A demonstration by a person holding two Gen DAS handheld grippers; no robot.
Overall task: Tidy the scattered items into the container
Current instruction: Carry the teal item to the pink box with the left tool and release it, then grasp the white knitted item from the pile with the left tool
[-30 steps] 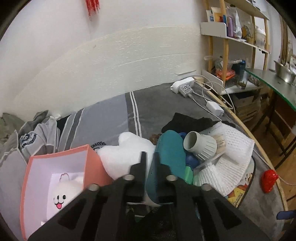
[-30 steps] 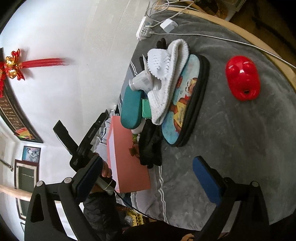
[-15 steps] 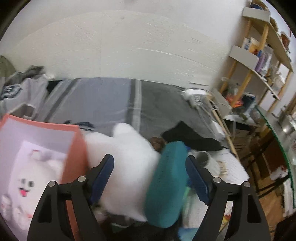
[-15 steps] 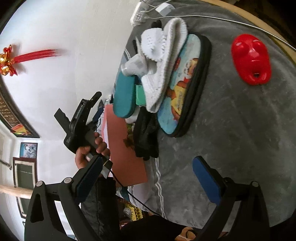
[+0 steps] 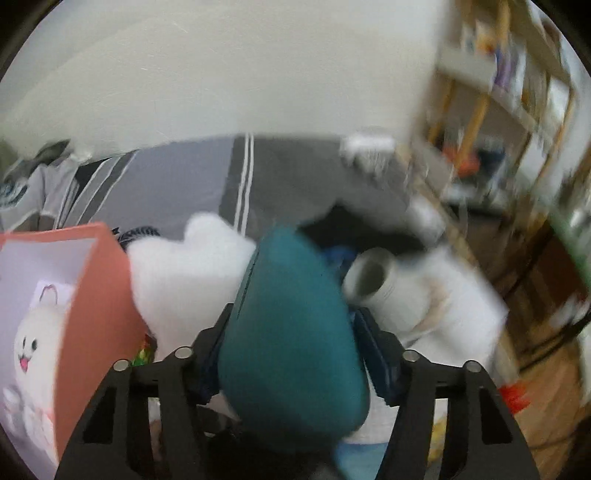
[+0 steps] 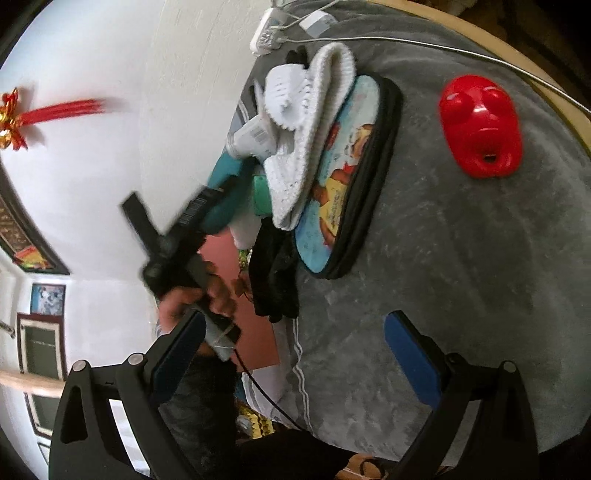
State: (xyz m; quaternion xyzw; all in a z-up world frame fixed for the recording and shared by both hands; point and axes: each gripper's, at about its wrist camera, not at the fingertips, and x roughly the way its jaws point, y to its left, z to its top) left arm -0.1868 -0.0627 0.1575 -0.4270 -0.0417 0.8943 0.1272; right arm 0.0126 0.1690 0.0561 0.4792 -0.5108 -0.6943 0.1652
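My left gripper (image 5: 291, 332) is closed around a teal oval case (image 5: 291, 325), which fills the gap between its blue pads; it also shows in the right wrist view (image 6: 225, 195). Left of it stands the pink box (image 5: 99, 295) with a white plush toy (image 5: 33, 343) inside. A white fluffy item (image 5: 184, 273) lies between box and case. A white cup (image 5: 376, 284) lies on a white knit cloth (image 6: 314, 122). My right gripper (image 6: 291, 350) is open and empty above the grey bedspread (image 6: 461, 258). A red plastic toy (image 6: 480, 125) lies apart on the bedspread.
A cartoon-printed zip case (image 6: 347, 184) lies under the knit cloth, with a black garment (image 6: 273, 273) beside it. A power strip and cables (image 6: 280, 26) lie near the wall. Wooden shelves (image 5: 509, 92) stand at the right. Folded clothes (image 5: 33, 195) lie at far left.
My left gripper opened wide, moved onto the teal case and closed on it. The view is blurred from motion. My right gripper stayed open and shifted slightly.
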